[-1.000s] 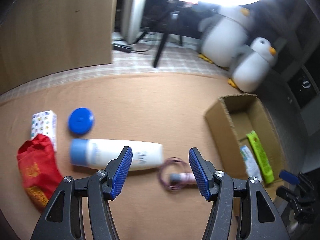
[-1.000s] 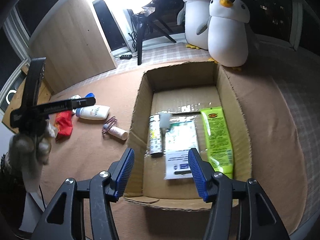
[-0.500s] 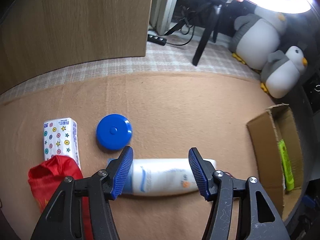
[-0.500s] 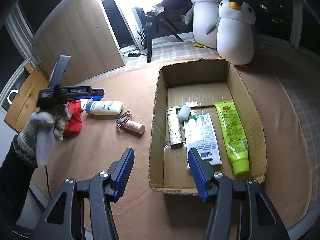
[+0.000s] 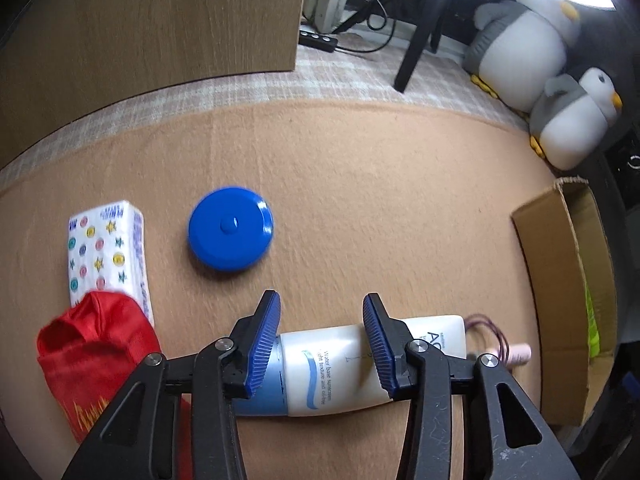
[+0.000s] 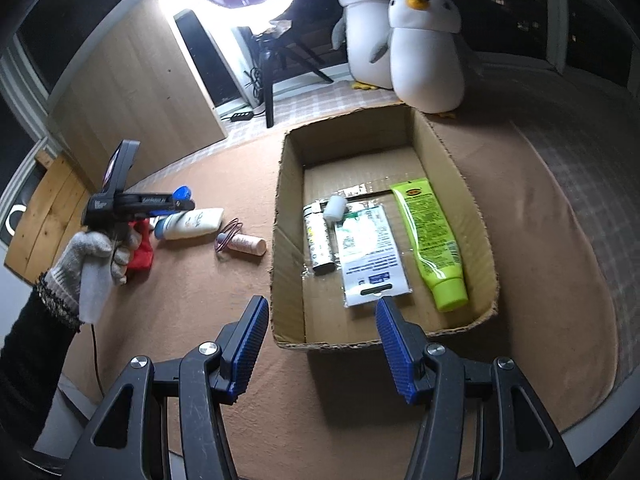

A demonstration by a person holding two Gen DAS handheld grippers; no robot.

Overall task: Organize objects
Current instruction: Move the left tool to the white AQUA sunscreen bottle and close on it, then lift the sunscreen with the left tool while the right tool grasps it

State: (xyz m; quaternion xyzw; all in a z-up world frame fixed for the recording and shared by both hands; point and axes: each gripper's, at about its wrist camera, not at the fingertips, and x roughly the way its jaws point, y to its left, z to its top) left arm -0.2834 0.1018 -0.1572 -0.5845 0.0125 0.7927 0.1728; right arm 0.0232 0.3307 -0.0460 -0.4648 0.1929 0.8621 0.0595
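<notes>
Left wrist: left hand-held gripper [image 5: 320, 320], jaws closing, half-spread over sunscreen tube [image 5: 332, 364].

The white squeeze tube with a light-blue cap [image 5: 340, 364] is showing "Water base sunscreen", "light texture and oil-free" and the letters "AQ".

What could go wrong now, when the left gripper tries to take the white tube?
The left gripper, jaws just closing, straddles the white tube along its length, so the pads may not close across it and it may slip. A hair tie and pink bottle lie at its end and could be dragged along.
</notes>
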